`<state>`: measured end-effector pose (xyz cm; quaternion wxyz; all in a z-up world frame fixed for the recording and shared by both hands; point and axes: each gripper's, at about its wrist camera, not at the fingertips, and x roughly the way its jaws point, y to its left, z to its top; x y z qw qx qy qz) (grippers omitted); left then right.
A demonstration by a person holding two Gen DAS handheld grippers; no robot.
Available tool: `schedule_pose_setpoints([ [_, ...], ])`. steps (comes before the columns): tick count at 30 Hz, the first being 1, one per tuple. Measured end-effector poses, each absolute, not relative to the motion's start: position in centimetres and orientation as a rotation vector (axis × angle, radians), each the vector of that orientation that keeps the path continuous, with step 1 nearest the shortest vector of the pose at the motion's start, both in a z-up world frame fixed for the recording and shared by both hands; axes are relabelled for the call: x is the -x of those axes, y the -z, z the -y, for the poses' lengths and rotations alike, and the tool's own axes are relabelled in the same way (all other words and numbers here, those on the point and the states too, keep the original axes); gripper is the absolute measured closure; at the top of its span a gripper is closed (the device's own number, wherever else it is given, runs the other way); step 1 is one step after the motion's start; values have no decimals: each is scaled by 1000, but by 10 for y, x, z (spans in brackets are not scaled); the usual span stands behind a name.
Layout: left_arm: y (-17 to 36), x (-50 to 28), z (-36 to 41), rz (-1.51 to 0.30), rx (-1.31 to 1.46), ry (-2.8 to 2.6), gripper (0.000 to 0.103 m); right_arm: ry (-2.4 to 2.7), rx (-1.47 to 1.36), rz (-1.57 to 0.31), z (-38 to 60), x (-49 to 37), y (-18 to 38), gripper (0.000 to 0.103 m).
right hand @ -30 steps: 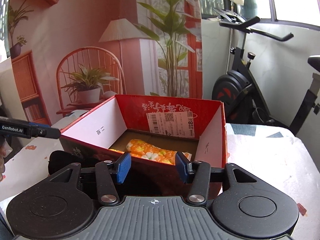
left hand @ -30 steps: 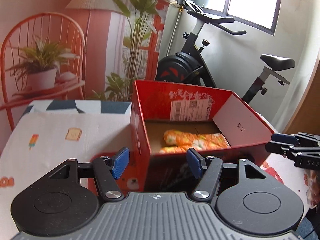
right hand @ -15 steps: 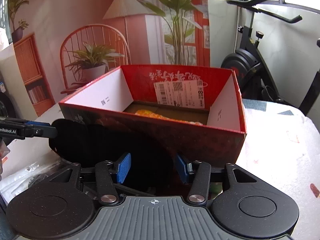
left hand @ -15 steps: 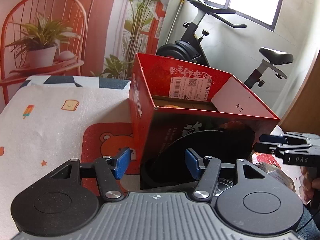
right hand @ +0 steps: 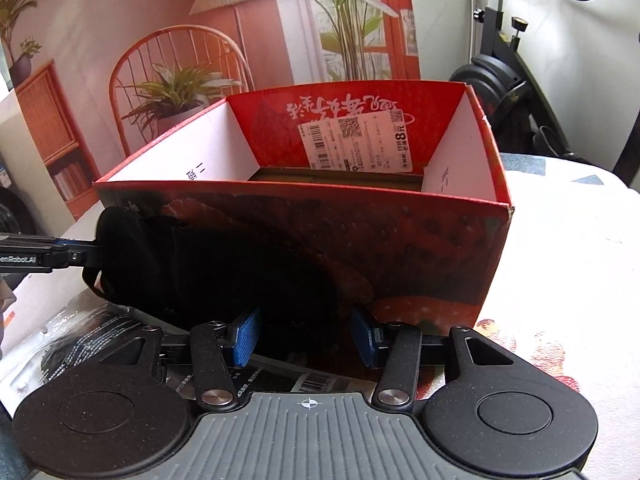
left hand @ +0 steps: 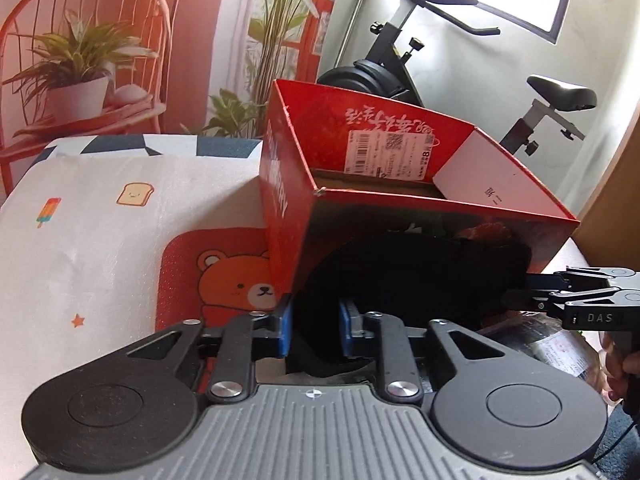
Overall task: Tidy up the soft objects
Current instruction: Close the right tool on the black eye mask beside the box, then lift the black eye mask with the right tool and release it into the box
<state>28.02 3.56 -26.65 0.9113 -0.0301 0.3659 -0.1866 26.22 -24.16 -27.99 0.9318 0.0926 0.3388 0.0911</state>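
Left wrist view: left gripper [left hand: 315, 330] angled downward at the near side of the red box [left hand: 400, 216], blue fingers [left hand: 286, 330] just drawn in and now clenched on the left end of a black soft item [left hand: 408, 280]. Item stretched along the box's near wall, outside the box, low over the tabletop [left hand: 80, 240]. Right gripper [left hand: 520, 292] reaching in from the right edge, tips at the item's far-right end, part of a hand [left hand: 618, 364] behind it. Bear mat [left hand: 224, 272] lying left of the box. Clear packet [left hand: 552, 348] under the right gripper.

Right wrist view: right gripper [right hand: 306, 338] tilted down toward the box's [right hand: 440, 248] near wall, fingers [right hand: 246, 336] standing apart on either side of the black item's [right hand: 208, 268] right end; cannot tell whether the pads press on it. Left gripper [right hand: 76, 254] entering from the left edge, level, nipped on the item's left end. Item lying just in front of the box, over clear packaging [right hand: 80, 344] on the tabletop [right hand: 560, 260].
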Motion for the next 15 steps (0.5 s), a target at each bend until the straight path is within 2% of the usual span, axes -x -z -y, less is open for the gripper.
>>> schedule_pose_setpoints([
  [4,266,-281,-34,-754,44,382,83,-214,-198,-673,241,-261,277,64],
  [5,265,-281,-33,-752,37,378,84,-213,-194,-665,240,-260,275,71],
  [6,265,-281,-32,-749,26,367,84,-208,-186,-660,240,-259,274,84],
  [8,263,-280,-31,-744,18,352,87,-191,-177,-646,239,-257,271,95],
  [15,245,-266,-35,-686,21,307,92,-205,-164,-557,238,-239,248,97],
])
